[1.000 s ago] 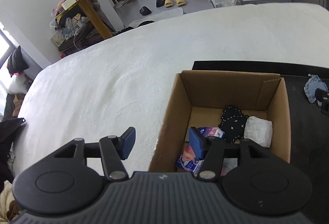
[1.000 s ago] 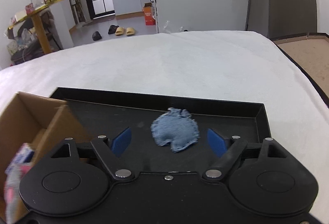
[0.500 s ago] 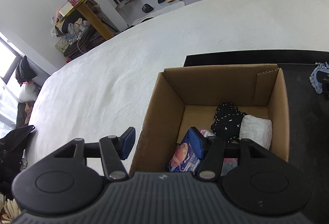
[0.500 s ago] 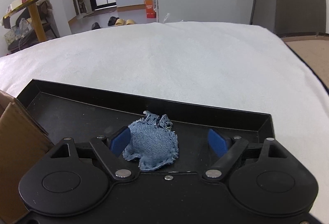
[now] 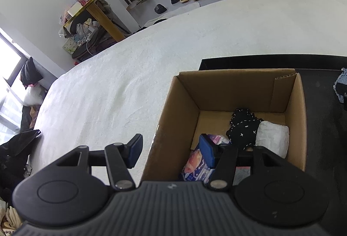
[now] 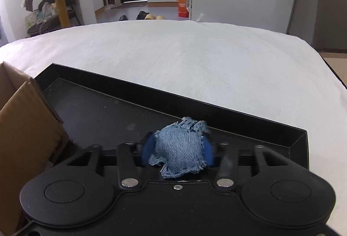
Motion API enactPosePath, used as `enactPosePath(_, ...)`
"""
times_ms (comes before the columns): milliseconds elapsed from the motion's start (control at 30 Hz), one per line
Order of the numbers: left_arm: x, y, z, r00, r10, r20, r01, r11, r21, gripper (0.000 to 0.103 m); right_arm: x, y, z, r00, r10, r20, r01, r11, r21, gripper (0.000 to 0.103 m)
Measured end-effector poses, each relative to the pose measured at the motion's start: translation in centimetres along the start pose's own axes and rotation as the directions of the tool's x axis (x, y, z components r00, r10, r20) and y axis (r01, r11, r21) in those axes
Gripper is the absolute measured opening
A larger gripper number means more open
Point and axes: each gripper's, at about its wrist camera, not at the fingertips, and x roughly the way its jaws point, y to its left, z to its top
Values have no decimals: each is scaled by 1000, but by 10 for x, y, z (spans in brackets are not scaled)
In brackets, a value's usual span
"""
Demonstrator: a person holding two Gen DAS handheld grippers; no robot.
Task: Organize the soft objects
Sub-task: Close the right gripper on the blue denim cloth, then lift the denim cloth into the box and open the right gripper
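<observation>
A: Left wrist view, items?

B: Left gripper (image 5: 171, 150), fingers spread wide, nothing held. One blue pad (image 5: 135, 150) hangs over the white surface (image 5: 141, 75); the other sits over the open cardboard box (image 5: 180, 110), straddling its near-left wall.

A: Box contents?

B: Black cloth with white crosses (image 5: 243, 127), near the far wall. White padded bundle (image 5: 273, 138), touching the black cloth on its right. Colourful printed packet (image 5: 195, 167), nearest the camera, partly hidden by the finger.

A: Surroundings?

B: Black tray (image 5: 321, 119), lying just beside the box on its right and far sides; whether they touch, cannot tell. Denim pouch (image 5: 340, 86), at the right edge of the view, over the tray and cut off by the frame.

A: Right wrist view?

B: Right gripper (image 6: 177, 151), fingers closed in on the denim pouch (image 6: 180, 149), blue pads pressing its two sides. The pouch is frayed at the edges and bulges up between the pads, above the black tray (image 6: 108, 110) near its far rim.

A: Anything else?

B: Cardboard box (image 6: 26, 127), at the left edge. White surface (image 6: 195, 58), beyond the tray.
</observation>
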Motion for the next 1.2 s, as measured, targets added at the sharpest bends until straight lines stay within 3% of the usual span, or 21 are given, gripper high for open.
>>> enactPosePath(633, -21, 30, -29, 994, -105, 18, 106, 993, -47, 56, -55, -1, -11, 996, -88, -26, 89, 996, 28, 33)
enactPosePath(1200, -24, 63, -62, 975, -207, 77, 212, 976, -59, 56, -116, 19, -7, 985, -163, 59, 160, 986, 41, 33)
